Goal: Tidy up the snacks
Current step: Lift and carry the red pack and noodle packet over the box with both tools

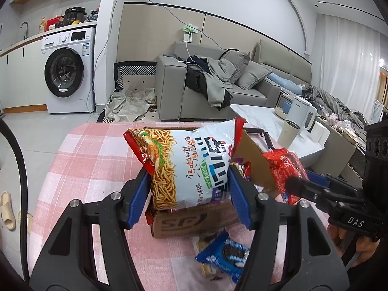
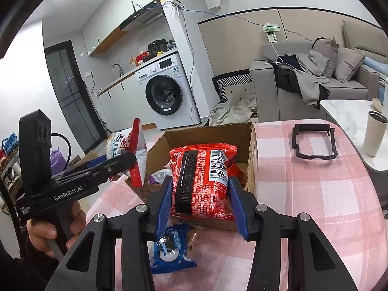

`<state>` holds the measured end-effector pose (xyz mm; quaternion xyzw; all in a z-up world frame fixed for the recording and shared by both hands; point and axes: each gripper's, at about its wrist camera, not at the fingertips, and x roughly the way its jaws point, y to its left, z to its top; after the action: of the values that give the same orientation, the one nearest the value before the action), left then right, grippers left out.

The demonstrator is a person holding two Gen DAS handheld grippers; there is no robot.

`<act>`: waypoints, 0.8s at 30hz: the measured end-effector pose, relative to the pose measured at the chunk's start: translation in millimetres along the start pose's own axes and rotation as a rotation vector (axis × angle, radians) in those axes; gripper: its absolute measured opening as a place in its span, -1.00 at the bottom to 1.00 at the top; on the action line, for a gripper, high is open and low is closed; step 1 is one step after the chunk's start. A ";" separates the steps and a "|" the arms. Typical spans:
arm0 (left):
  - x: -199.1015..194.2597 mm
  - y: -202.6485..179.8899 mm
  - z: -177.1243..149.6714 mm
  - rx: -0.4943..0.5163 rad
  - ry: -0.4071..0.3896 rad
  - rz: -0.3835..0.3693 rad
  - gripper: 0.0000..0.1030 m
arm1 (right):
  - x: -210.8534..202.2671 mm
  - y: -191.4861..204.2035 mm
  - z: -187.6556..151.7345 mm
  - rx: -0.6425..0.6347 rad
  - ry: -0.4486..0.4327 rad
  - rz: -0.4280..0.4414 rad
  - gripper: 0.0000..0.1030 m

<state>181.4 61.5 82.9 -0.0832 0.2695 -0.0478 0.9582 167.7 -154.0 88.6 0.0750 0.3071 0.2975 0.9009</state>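
Note:
My left gripper (image 1: 189, 191) is shut on a white noodle-snack bag (image 1: 189, 160) and holds it upright over the brown cardboard box (image 1: 191, 220). My right gripper (image 2: 200, 201) is shut on a red snack packet (image 2: 201, 181) and holds it above the box's (image 2: 206, 135) near edge; the packet also shows in the left wrist view (image 1: 286, 169). A few snacks lie inside the box. A blue cookie packet (image 1: 224, 259) lies on the pink checked tablecloth (image 1: 92, 160) in front of the box, and it also shows in the right wrist view (image 2: 172, 247).
A black plastic frame (image 2: 314, 143) lies on the cloth right of the box. A beige cup (image 2: 374, 133) stands on a white marble table (image 2: 344, 109) beside a white kettle (image 1: 302, 114). A grey sofa (image 1: 194, 82) and washing machine (image 1: 70, 72) stand behind.

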 end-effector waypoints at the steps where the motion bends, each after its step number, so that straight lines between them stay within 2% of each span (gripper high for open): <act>1: 4.9 0.0 1.7 0.002 0.002 -0.001 0.15 | 2.5 -0.2 2.2 -0.001 0.000 -0.002 -0.11; 24: 100.5 -5.3 34.5 0.056 0.066 0.009 0.15 | 58.6 -9.0 17.9 0.000 0.027 -0.041 -0.11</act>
<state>284.7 47.2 61.9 -0.0537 0.2999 -0.0538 0.9509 220.0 -126.4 70.2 0.0647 0.3206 0.2799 0.9026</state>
